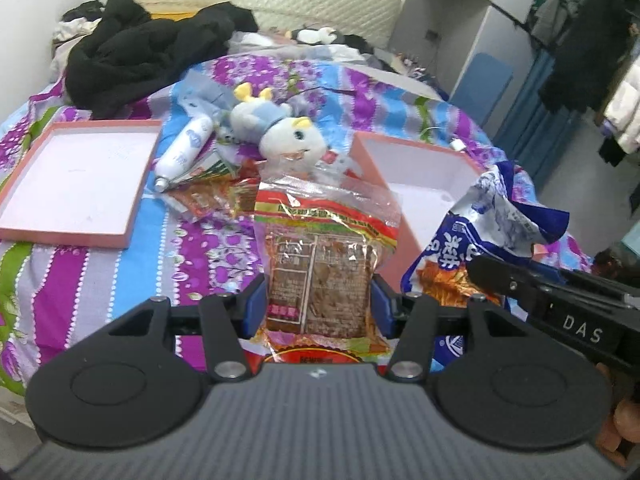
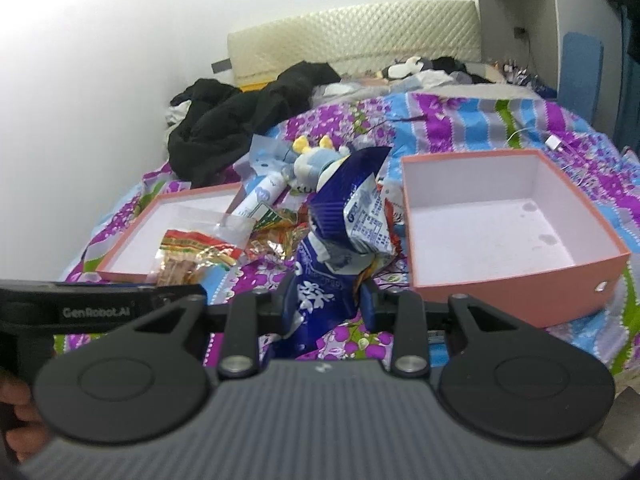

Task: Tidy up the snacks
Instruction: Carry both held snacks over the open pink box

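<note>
Purple floral bedspread [image 1: 100,272] carries a deep pink box [image 2: 516,276] on the right and a shallow pink lid [image 1: 72,184] on the left, leftover snack packets [image 1: 208,196] between them. Left gripper [image 1: 318,300] clamps a clear packet of brown snacks [image 1: 320,264], held above the bed. Right gripper [image 2: 330,300] pinches a crumpled blue bag [image 2: 348,216] by its lower end. Risks: slick film could slide from the pads; the floppy blue bag may snag the box's rim; the two grippers, close together, could collide.
</note>
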Available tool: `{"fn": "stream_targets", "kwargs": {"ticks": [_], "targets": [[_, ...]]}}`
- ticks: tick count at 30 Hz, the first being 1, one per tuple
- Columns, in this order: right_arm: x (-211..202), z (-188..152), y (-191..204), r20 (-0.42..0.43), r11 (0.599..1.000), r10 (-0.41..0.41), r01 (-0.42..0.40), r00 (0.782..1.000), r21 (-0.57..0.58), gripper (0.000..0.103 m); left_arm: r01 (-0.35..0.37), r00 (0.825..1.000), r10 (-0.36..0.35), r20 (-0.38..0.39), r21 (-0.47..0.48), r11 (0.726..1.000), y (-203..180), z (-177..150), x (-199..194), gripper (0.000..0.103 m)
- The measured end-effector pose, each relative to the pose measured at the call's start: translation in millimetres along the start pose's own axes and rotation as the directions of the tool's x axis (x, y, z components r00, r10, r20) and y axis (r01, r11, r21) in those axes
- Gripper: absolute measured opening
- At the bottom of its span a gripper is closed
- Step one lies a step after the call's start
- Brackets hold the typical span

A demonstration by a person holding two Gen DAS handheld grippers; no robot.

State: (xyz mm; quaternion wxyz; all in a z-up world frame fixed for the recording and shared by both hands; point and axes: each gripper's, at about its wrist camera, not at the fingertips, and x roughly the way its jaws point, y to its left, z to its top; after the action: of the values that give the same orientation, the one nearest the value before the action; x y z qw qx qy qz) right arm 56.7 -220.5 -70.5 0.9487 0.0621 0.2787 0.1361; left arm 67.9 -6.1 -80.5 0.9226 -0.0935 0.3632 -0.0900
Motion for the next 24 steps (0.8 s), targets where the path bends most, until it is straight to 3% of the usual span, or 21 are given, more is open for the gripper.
{"fn": "stream_targets", "kwargs": {"ticks": [14, 24], "targets": [[-57, -10, -34, 0.052, 0.99, -0.128, 0.125, 0.99, 0.061, 0.035, 0.14, 0.99, -0.142, 0.013, 0.089, 0.986, -66, 3, -8, 0.059], [-49, -5, -62, 0.046, 0.981, -0.176, 0.171, 0.983, 0.094, 0.035, 0.18, 0.984, -0.179, -0.024, 0.116, 0.977, -95, 19, 21, 0.059]]}}
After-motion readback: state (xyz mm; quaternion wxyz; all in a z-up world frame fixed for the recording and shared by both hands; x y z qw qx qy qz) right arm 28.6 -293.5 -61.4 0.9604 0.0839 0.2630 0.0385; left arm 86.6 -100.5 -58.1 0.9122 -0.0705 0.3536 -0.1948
